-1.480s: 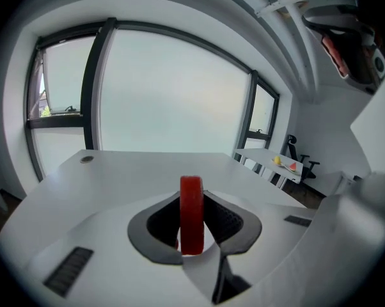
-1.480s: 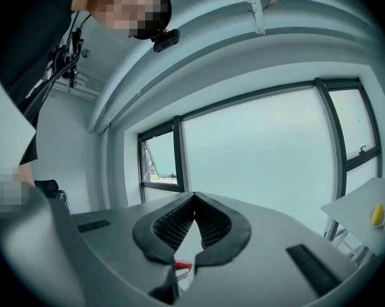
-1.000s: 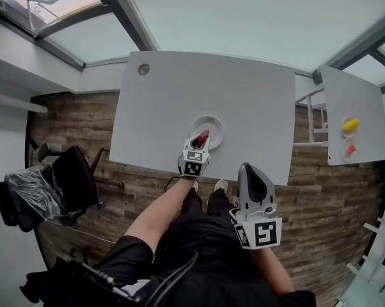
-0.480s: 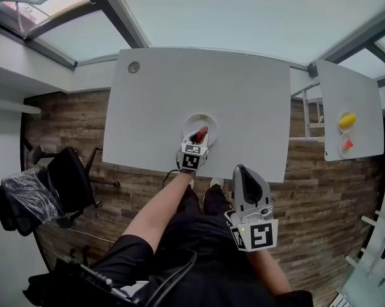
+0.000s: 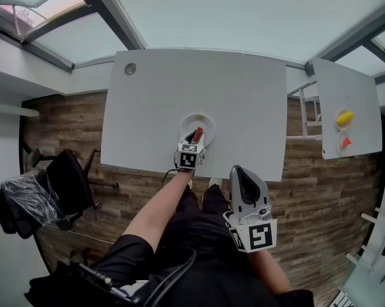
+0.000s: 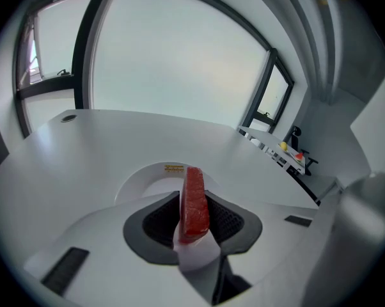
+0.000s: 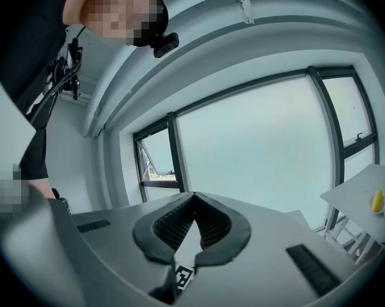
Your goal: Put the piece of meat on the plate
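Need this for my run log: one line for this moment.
left gripper: shut on meat | meat: over plate, unreleased | right gripper: shut, empty

Head view: high overhead, looks steeply down on white table (image 5: 231, 88), far off. Left gripper view: close behind its jaws, angled down over plate (image 6: 144, 174), toward windows (image 6: 180, 56). Right gripper view: near level, facing windows. All 3 share side table (image 5: 355, 101); head and left share plate.
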The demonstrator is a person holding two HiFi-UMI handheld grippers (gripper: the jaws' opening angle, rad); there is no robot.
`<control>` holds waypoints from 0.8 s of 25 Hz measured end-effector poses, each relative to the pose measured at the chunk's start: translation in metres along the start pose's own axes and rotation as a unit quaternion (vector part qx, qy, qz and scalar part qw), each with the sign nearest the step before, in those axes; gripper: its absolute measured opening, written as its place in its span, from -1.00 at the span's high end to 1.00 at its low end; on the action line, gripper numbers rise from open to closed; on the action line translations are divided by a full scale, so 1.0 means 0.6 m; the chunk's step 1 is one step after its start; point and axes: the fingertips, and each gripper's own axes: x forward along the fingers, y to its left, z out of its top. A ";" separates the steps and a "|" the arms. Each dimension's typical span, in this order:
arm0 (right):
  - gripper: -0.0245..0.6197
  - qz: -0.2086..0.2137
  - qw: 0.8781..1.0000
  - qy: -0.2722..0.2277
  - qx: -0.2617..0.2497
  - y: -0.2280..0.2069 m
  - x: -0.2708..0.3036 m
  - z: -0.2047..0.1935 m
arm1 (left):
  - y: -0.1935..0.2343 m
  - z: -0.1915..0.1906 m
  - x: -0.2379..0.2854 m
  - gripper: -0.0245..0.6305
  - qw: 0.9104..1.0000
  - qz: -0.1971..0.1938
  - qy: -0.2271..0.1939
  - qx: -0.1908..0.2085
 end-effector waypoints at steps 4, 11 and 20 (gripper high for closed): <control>0.91 0.003 1.000 0.000 -0.001 0.005 -0.001 -0.001 | 0.001 0.002 -0.002 0.63 1.000 0.009 -0.001 0.011; 0.91 0.010 1.000 0.002 -0.002 0.011 -0.006 -0.007 | 0.022 0.007 -0.007 0.63 1.000 0.026 -0.012 0.006; 0.91 0.015 1.000 0.002 -0.005 0.022 -0.002 -0.004 | 0.033 0.018 -0.013 0.35 0.999 0.020 -0.027 0.010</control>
